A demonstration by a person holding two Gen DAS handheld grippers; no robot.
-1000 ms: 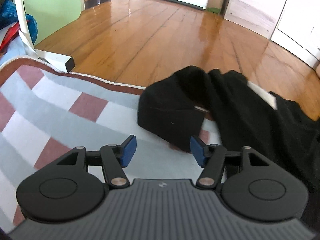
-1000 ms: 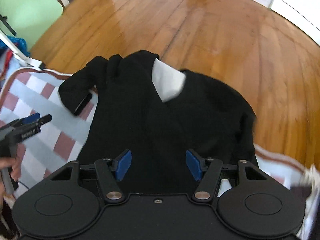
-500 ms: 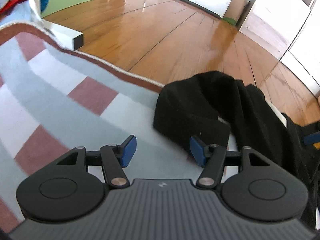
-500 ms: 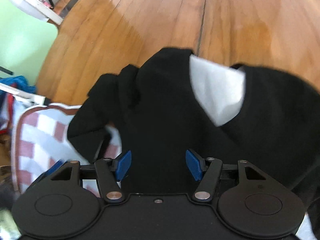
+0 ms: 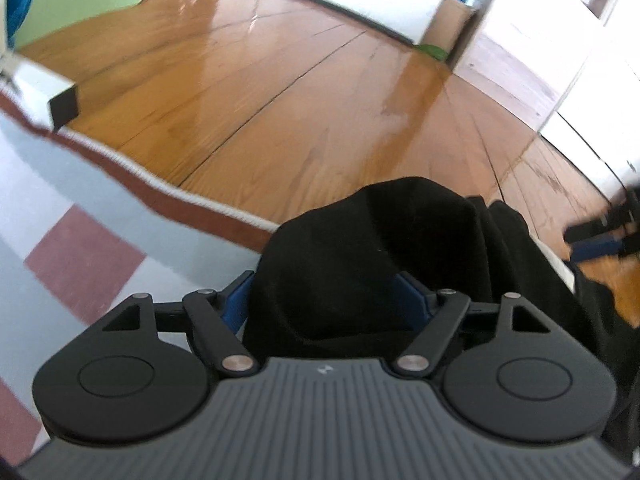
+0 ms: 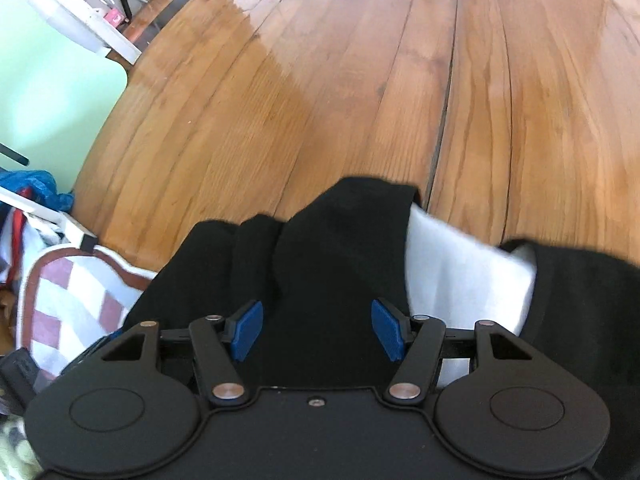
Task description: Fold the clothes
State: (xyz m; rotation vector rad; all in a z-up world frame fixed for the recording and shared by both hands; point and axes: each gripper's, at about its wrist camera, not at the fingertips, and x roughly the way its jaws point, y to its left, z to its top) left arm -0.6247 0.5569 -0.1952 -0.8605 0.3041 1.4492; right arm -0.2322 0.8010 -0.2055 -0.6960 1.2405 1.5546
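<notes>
Both grippers have been lowered onto the black garment (image 6: 328, 264) on the checked blanket (image 5: 80, 264). A sleeve fold now lies between the left gripper's (image 5: 326, 300) opening jaws, unpinched; the right gripper (image 6: 316, 330) is held wide above the cloth, so a grasp seems imminent.

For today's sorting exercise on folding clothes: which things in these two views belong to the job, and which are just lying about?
Belongs to the job:
- black garment, with a white patch
- checked blanket under it
- left gripper, jaws opening, black fabric between them
- right gripper, open over the garment

Just lying about:
- wooden floor
- green panel
- blue cloth
- cardboard box
</notes>
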